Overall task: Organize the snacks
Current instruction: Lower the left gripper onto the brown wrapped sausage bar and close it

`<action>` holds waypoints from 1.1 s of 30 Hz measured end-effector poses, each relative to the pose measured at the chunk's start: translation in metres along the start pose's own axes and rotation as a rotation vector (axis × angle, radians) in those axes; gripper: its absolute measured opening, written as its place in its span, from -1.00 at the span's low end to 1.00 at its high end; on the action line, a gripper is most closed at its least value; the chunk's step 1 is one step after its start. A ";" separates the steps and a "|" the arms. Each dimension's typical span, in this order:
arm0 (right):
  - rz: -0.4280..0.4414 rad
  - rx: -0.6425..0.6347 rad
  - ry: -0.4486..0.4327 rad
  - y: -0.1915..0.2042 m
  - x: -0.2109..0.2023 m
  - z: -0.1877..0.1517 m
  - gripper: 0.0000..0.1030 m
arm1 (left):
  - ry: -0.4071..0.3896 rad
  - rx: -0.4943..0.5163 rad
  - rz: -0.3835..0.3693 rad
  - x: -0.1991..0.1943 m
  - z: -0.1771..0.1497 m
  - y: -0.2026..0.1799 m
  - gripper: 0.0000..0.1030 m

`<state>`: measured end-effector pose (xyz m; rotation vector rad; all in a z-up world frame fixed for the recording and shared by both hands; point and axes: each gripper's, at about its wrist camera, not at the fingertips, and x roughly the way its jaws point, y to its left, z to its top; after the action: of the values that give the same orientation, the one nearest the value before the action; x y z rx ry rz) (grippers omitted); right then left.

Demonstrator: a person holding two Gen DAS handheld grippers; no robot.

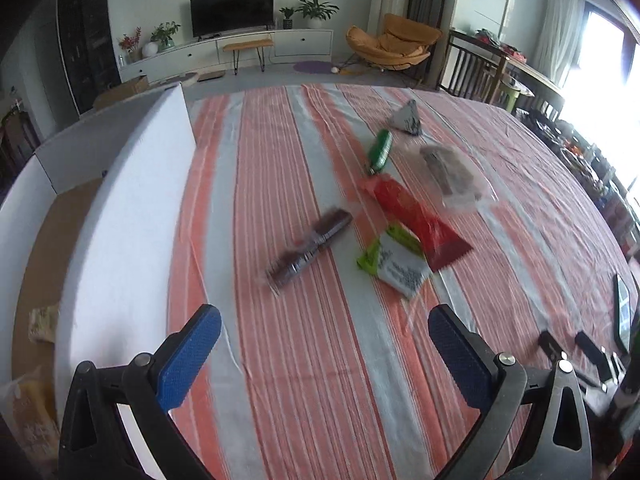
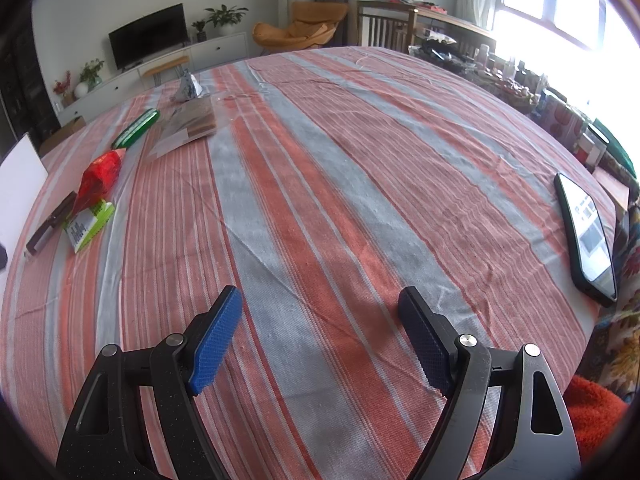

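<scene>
1. Your left gripper hangs over the striped tablecloth with its blue pads spread wide and nothing between them.
2. Your right gripper sits the same way: jaws wide apart, only bare cloth under the gap.
3. Just to the left of your left gripper stands the white wall of a box; inside it, on the brown floor, you can see a pale packet and a yellowish one lower down, both too blurred to read.
4. Beyond your left fingers the snacks lie in a loose cluster on the cloth: a dark twin-pack in clear wrap, then a white-and-lime pouch with the bottom end of a red pouch resting over its edge.
5. Farther on, a green stick pack touches the red pouch's top, a clear bag of brown pieces lies just to its right, and a grey triangular packet is the farthest.
6. By your right gripper's right side, well apart from the snacks, a phone lies face up near the table edge.
</scene>
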<state>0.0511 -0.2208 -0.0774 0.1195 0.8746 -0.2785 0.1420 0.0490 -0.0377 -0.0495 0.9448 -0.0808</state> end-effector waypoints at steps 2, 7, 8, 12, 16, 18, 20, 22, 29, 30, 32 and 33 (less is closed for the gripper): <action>0.000 0.000 0.000 0.000 0.000 0.000 0.62 | 0.020 -0.027 -0.012 0.012 0.020 0.007 0.96; 0.000 0.000 0.000 0.000 0.000 0.000 0.62 | 0.136 -0.052 -0.016 0.063 0.042 0.013 0.69; 0.000 0.000 0.000 0.000 0.000 0.000 0.62 | 0.153 -0.043 -0.013 0.071 0.042 0.012 0.67; 0.000 0.000 0.000 0.000 0.000 0.000 0.62 | 0.185 -0.014 -0.008 0.090 0.039 0.007 0.67; 0.000 0.001 0.000 0.000 0.000 0.000 0.62 | 0.182 -0.015 -0.008 0.095 0.039 0.005 0.67; 0.000 0.001 0.000 0.000 0.000 0.000 0.62 | 0.181 -0.026 -0.013 0.097 0.038 0.007 0.67; 0.000 0.001 0.000 0.000 0.000 0.000 0.62 | 0.177 -0.038 -0.020 0.096 0.037 0.009 0.67; 0.000 0.001 0.000 0.000 0.000 0.000 0.62 | 0.177 -0.060 -0.037 0.098 0.037 0.012 0.65; 0.000 0.001 0.000 0.000 0.000 0.000 0.62 | 0.153 -0.080 -0.001 0.094 0.037 0.020 0.23; 0.001 0.001 0.000 0.000 0.000 0.000 0.62 | 0.150 -0.073 0.016 0.093 0.036 0.020 0.08; 0.001 0.001 0.000 0.000 0.000 0.000 0.62 | 0.145 -0.070 0.014 0.091 0.034 0.021 -0.18; 0.001 0.001 0.000 0.000 0.000 0.000 0.62 | 0.147 -0.073 0.013 0.090 0.033 0.021 -0.36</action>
<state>0.0511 -0.2207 -0.0772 0.1208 0.8747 -0.2780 0.2224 0.0619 -0.0922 -0.1059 1.0947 -0.0388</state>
